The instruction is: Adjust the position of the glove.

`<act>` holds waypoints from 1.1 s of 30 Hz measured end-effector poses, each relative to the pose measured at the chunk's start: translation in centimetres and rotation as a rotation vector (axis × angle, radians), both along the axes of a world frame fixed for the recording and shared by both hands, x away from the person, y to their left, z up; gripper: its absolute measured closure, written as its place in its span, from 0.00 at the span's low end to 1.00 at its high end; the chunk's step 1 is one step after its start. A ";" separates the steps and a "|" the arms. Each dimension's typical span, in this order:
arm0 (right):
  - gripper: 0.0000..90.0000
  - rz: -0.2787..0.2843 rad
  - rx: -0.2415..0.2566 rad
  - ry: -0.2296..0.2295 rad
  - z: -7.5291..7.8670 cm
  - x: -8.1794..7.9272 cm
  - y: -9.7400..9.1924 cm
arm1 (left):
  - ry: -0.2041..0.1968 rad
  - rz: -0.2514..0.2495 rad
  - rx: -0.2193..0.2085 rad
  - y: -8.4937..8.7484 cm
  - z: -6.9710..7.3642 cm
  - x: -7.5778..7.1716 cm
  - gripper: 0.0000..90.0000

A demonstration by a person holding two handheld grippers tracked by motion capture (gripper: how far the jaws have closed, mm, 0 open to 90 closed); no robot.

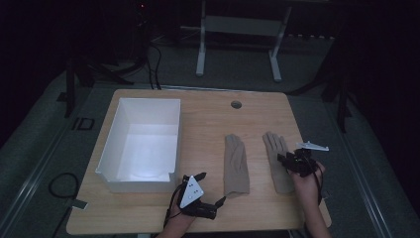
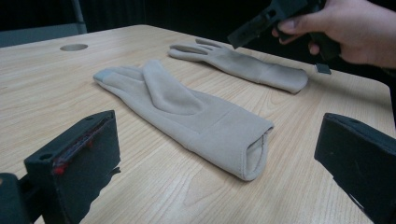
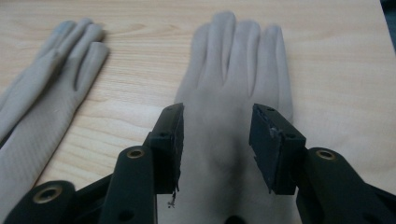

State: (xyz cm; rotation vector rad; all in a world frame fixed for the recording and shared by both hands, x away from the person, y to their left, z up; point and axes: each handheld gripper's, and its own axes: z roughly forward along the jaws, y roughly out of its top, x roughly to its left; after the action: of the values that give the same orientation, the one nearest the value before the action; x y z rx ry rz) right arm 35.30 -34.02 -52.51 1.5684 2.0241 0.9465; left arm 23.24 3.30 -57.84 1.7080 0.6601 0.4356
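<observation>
A: Two beige gloves lie flat on the wooden tabletop (image 1: 208,114), fingers pointing toward twelve o'clock. What sits at the left?

B: A white box (image 1: 141,144), open on top, at about nine o'clock from the gloves. Just below its near right corner, at roughly six o'clock on the tabletop, is the left hand-held gripper (image 1: 212,188), held by the left hand (image 1: 178,223). Its jaws stand wide apart with nothing between them, aimed at the cuff of the left glove (image 1: 236,166), which lies just ahead of them without touching.

A: How does that glove look from the left gripper view?

B: The left glove lies with its open cuff nearest the jaws and its thumb folded over the palm. Past it, toward one o'clock, the right glove (image 2: 243,65) lies a little apart.

A: And the right side?

B: The right hand (image 1: 307,183) holds the right hand-held gripper (image 1: 283,159) over the right glove, at about three o'clock from the other glove. In the right gripper view the jaws are partly open, one on each side of the glove's palm, with the fabric in the gap. The pads are not pressing it.

A: Do the gloves touch?

B: No, they lie side by side with bare wood between them.
</observation>
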 end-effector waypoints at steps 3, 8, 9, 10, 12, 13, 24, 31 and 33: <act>0.62 0.087 0.003 -0.007 0.9 0.5 -1.2 | 0.001 -0.005 -0.003 0.0 0.0 0.0 0.01; 0.57 0.182 -0.079 -0.008 1.4 1.1 -1.8 | 0.001 -0.003 -0.002 0.0 0.0 0.0 0.01; 0.57 0.203 -0.101 -0.015 1.3 1.2 -1.9 | 0.001 -0.003 -0.002 0.0 0.0 0.0 0.01; 0.57 0.203 -0.101 -0.015 1.3 1.2 -1.9 | 0.001 -0.003 -0.002 0.0 0.0 0.0 0.01; 0.57 0.232 -0.120 -0.009 1.2 1.4 -1.9 | 0.002 -0.003 -0.002 0.0 0.0 0.0 0.01; 0.57 0.254 -0.124 -0.018 1.0 1.5 -1.9 | 0.003 -0.005 -0.003 0.0 0.0 0.0 0.01; 0.65 0.249 -0.091 -0.018 -2.2 2.3 -2.4 | 0.001 -0.018 0.003 -0.1 0.0 0.0 0.01; 0.87 0.233 -0.071 -0.034 -2.7 1.6 -2.1 | 0.001 -0.018 0.003 -0.1 0.0 0.0 0.01; 0.93 0.209 -0.067 -0.033 -2.7 1.4 -1.8 | 0.000 -0.017 0.004 -0.1 0.0 0.0 0.01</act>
State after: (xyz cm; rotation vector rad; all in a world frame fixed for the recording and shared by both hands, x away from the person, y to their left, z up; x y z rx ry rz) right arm 36.75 -35.86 -55.18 1.3168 2.2047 0.9619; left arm 23.26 3.17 -57.83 1.7163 0.6441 0.4253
